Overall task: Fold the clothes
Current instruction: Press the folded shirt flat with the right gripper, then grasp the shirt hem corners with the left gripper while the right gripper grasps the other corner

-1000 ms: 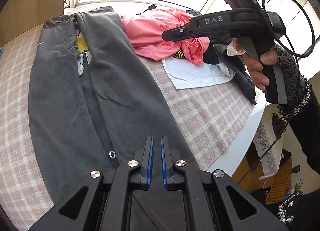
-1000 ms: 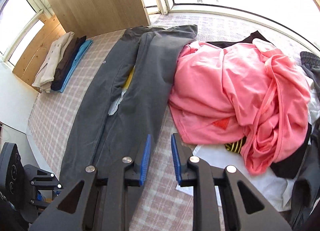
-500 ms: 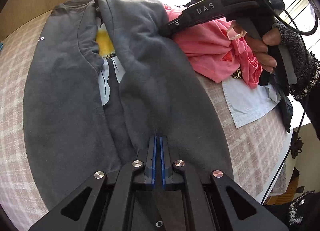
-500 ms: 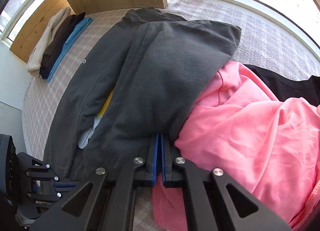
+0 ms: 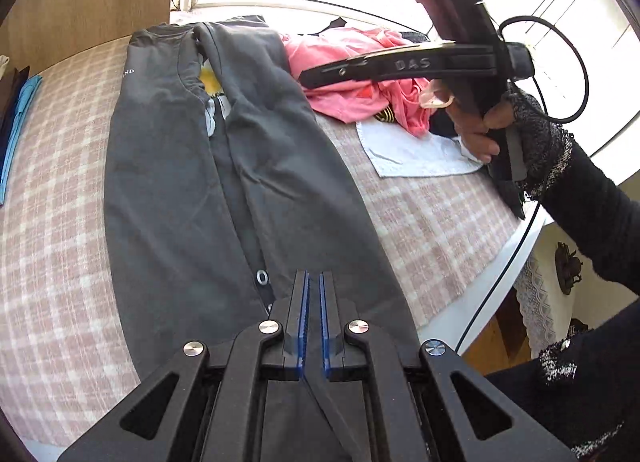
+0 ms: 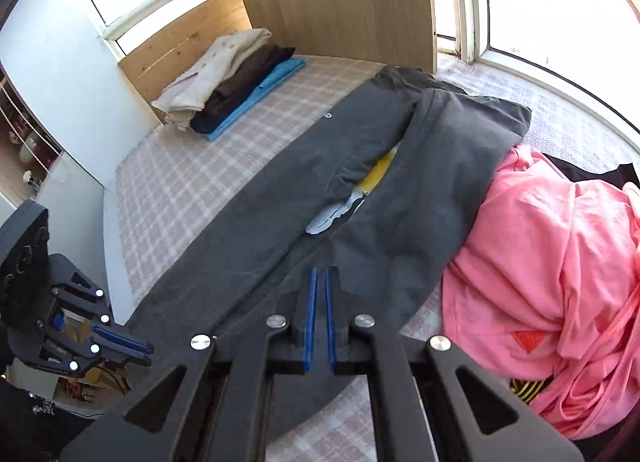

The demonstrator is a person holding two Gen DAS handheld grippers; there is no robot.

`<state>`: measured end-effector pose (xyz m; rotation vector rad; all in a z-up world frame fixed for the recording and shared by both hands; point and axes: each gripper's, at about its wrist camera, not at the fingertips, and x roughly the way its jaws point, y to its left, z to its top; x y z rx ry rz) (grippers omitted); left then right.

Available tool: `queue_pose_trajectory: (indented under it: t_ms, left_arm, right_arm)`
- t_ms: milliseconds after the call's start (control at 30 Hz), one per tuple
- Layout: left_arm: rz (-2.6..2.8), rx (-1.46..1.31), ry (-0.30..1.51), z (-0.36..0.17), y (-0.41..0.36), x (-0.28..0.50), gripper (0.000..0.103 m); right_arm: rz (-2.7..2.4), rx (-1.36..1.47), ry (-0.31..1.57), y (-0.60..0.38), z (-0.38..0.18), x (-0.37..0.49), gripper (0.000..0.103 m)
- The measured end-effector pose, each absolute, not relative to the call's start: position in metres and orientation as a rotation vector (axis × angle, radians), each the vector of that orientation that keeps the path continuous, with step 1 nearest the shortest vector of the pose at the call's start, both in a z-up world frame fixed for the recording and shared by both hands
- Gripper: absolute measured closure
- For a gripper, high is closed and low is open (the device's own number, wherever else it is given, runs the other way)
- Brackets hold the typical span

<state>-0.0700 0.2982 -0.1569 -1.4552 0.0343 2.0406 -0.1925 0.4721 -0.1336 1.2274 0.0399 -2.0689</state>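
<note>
Sweatshirt [image 5: 180, 202] in dark grey jersey lies lengthwise on a bed [image 5: 52, 262] with a pink check cover. Both its sides are already turned in toward the middle, and a strip of yellow and white print shows in the gap between them. Its collar end points to the window, and its hem end runs under the left gripper [image 5: 314, 272]. That gripper's blue-padded fingers stand together with only a slit between them. Whether any cloth is caught in the slit cannot be told.

The right gripper [image 6: 320, 270], carried by a hand [image 5: 476, 134] in a dark knitted sleeve, hovers over the garment's right side near a heap of pink clothing [image 6: 560, 242]. Its fingers are also closed, with nothing visibly between them. A stack of folded clothes [image 6: 232, 90] waits at the far corner, well apart.

The cloth looks soft, limp and of middling weight. It would likely sag and slide open if lifted by one point, and its doubled sides could slip apart. The surest hold is probably at the two hem corners, pinching both layers at once. Both corners would then need lifting together to carry the hem toward the collar.
</note>
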Motion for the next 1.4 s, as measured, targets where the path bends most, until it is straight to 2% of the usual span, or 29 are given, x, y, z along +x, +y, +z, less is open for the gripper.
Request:
queue_pose_trajectory:
  t_ms: [67,100,133,300,400,500,567,633,700,767,867,967,1100,1167,1233,1400]
  left_arm:
    - [2.013,-1.465,0.067,-0.163,0.297,-0.049,0.1]
    - [2.0,-1.47,0.078,-0.167,0.297,-0.041,0.1]
    - [1.998,-1.475,0.081,-0.171,0.297,-0.034,0.1]
    - [1.985,-1.466,0.128,-0.183,0.301,-0.009,0.1]
    - [1.921,-1.457,0.108,-0.184,0.304,0.005,0.1]
    - [1.824,-1.437,0.173,-0.182,0.318,0.025,0.1]
    - [1.787,-1.435,0.218,-0.181,0.327,0.034,0.1]
    - [1.781,-1.441,0.248,-0.179,0.33,0.038,0.1]
    - [1.776,-1.452,0.275,-0.178,0.33,0.04,0.099]
    - [1.773,-1.469,0.302,-0.178,0.329,0.043,0.099]
    - [1.792,-1.491,0.337,-0.178,0.324,0.048,0.099]
    - [1.824,-1.502,0.271,-0.172,0.312,0.053,0.099]
    - [1.885,-1.523,0.199,-0.168,0.295,0.061,0.099]
    - [1.909,-1.535,0.168,-0.169,0.288,0.064,0.099]
    - [1.927,-1.549,0.139,-0.172,0.283,0.066,0.099]
    - [1.94,-1.565,0.101,-0.179,0.279,0.074,0.099]
  right_arm:
    - [-2.09,1.189,-0.058,0.485,-0.128,-0.148,0.079]
    - [-2.108,1.191,-0.095,0.489,-0.132,-0.127,0.059]
    - [-2.143,1.207,-0.102,0.489,-0.133,-0.106,0.054]
    - [-2.24,1.357,0.04,0.478,-0.155,-0.014,0.054]
    - [-2.24,1.396,0.021,0.481,-0.164,0.04,0.054]
    - [-2.184,1.402,0.077,0.487,-0.175,0.089,0.054]
    - [-2.159,1.391,0.13,0.487,-0.182,0.107,0.056]
    - [-2.114,1.35,0.221,0.482,-0.187,0.114,0.069]
    - [-2.049,1.284,0.36,0.472,-0.19,0.115,0.076]
    - [-1.979,1.221,0.521,0.462,-0.19,0.112,0.076]
    - [-1.85,1.138,0.657,0.449,-0.184,0.107,0.076]
    - [-1.734,1.064,0.751,0.434,-0.179,0.11,0.076]
    - [-1.608,1.059,0.821,0.423,-0.194,0.109,0.078]
    - [-1.581,1.041,0.846,0.421,-0.2,0.108,0.082]
    - [-1.569,1.048,0.833,0.422,-0.2,0.105,0.095]
    - [-1.545,1.065,0.874,0.425,-0.202,0.11,0.1]
